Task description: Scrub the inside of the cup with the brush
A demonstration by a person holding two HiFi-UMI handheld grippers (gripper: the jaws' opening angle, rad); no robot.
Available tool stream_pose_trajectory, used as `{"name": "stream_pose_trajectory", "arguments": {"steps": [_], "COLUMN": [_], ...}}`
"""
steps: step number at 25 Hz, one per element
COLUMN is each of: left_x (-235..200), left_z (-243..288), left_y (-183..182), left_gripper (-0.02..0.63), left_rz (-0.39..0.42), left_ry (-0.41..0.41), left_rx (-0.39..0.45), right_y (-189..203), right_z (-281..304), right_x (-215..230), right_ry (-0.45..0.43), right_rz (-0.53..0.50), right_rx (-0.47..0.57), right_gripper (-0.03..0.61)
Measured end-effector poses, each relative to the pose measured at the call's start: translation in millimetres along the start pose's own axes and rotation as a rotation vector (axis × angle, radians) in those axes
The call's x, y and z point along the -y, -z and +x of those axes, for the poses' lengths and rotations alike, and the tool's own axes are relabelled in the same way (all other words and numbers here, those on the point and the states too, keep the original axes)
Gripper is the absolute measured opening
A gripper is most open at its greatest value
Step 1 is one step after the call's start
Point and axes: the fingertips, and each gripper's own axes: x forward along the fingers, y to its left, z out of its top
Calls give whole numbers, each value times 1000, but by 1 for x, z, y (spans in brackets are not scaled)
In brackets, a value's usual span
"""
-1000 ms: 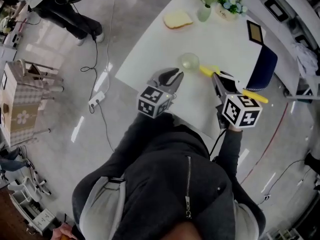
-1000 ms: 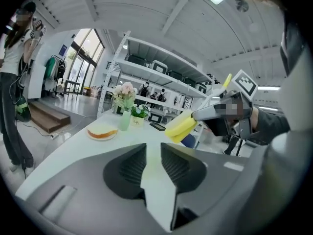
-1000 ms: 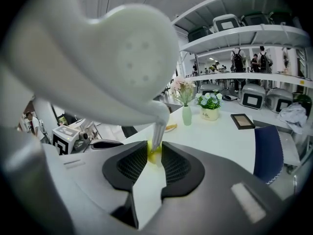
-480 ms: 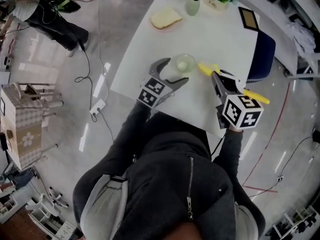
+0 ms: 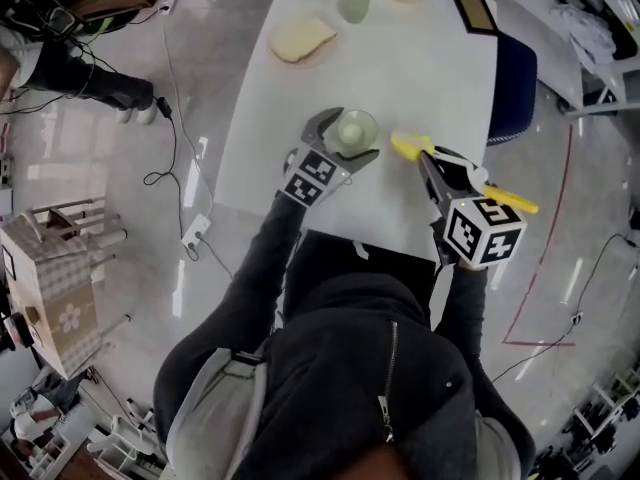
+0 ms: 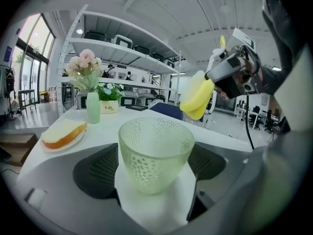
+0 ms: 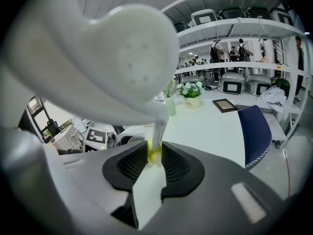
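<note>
Pale-green dimpled cup [image 6: 155, 153] looks light, slick, breakable: grip mid-wall. The left gripper [image 5: 345, 133], jaws just opened wide, flanks it; right gripper [image 7: 154, 155] clamps brush [image 6: 198, 97].

Bright, even indoor light — daylight from tall windows [image 6: 29, 38] at one side, glare streaks on the glossy floor [image 5: 203, 154] — with fisheye bending, black vignetted corners and a soft, out-of-focus near foreground.
</note>
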Motion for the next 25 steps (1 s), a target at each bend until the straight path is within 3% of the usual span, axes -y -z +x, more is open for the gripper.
{"name": "stream_pose_trajectory", "arguments": {"steps": [3,12,17,25], "left_x": [4,18,27,36], "left_z": [6,11,18,26], "left_y": [-2,4,3,0], "left_gripper": [391,387,385,385], "left_rz": [38,157,206,312], "left_ry": [-7,-22,6,32], "left_rx": [2,-44,-77,-134], "right_y": [2,-13,-18,-14], "right_z": [-1,-3,-6,15], "right_x": [3,-2,-13,-24], "right_ry": [2,-55,-138,-182], "right_rz": [4,-44,-35,-151], "right_rx": [-4,17,41,-36], "right_gripper": [94,93,92,92]}}
